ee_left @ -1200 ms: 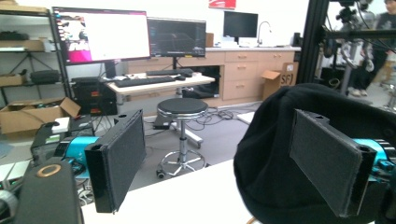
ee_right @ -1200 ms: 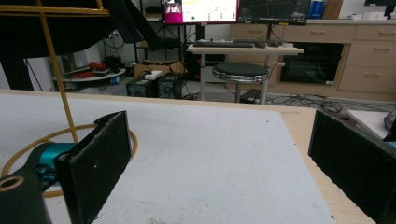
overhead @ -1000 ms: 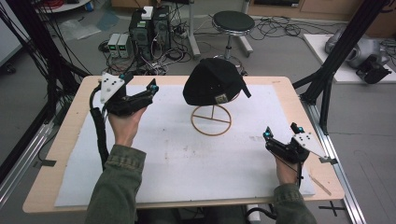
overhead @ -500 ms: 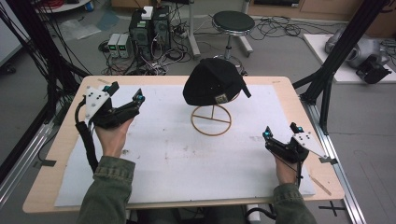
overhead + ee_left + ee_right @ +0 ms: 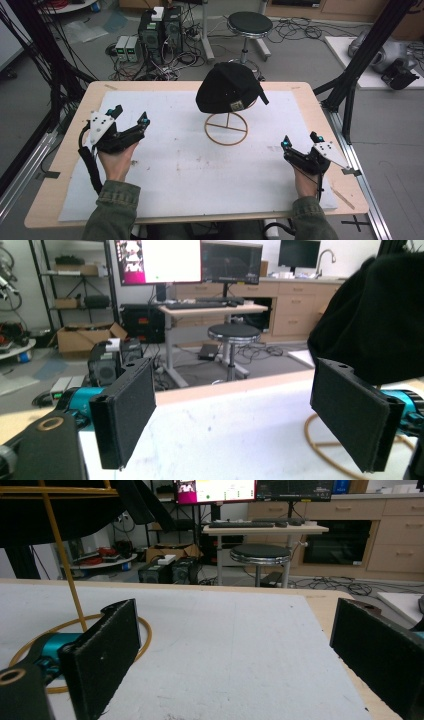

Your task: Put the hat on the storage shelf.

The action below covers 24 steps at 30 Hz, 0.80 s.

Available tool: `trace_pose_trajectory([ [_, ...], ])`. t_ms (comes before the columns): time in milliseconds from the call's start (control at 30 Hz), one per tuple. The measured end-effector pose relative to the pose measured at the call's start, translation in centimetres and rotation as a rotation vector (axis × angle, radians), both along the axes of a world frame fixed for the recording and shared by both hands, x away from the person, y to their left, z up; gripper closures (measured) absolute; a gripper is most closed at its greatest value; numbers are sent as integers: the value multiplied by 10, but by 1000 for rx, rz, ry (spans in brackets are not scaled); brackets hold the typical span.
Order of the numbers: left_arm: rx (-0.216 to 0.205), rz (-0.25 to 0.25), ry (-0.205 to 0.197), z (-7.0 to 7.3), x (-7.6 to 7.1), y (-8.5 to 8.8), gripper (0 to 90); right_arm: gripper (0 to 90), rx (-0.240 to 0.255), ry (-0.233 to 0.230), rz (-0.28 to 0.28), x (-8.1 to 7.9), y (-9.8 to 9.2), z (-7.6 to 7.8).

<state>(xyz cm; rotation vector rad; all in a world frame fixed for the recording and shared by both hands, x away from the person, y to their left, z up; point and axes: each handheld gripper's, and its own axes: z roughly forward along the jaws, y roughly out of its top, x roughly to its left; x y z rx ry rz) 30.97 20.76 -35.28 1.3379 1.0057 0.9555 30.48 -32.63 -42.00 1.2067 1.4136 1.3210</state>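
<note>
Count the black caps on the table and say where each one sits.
1. The black baseball cap sits on top of the yellow wire ring stand at the far middle of the white table mat, between the two open grippers and touched by neither.

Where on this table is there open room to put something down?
The white mat is bare between the left gripper and right gripper, in front of the wire stand. The black cap on that stand crowds the far middle; the mat's far-left corner is bare too.
</note>
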Motion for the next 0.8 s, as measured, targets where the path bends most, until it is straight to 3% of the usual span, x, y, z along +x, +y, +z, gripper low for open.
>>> trace_pose_trajectory([
  [233,4,24,24,-24,-11,8,184,50,3,-2,-1,0,0,0],
  [433,17,56,0,-41,-22,14,184,51,0,0,-1,-1,0,-1],
  [667,16,105,1,-61,-33,20,184,51,-12,-1,-2,-2,1,-2],
  [800,-19,98,22,-68,-35,25,190,51,-12,-1,0,-2,2,-2],
])
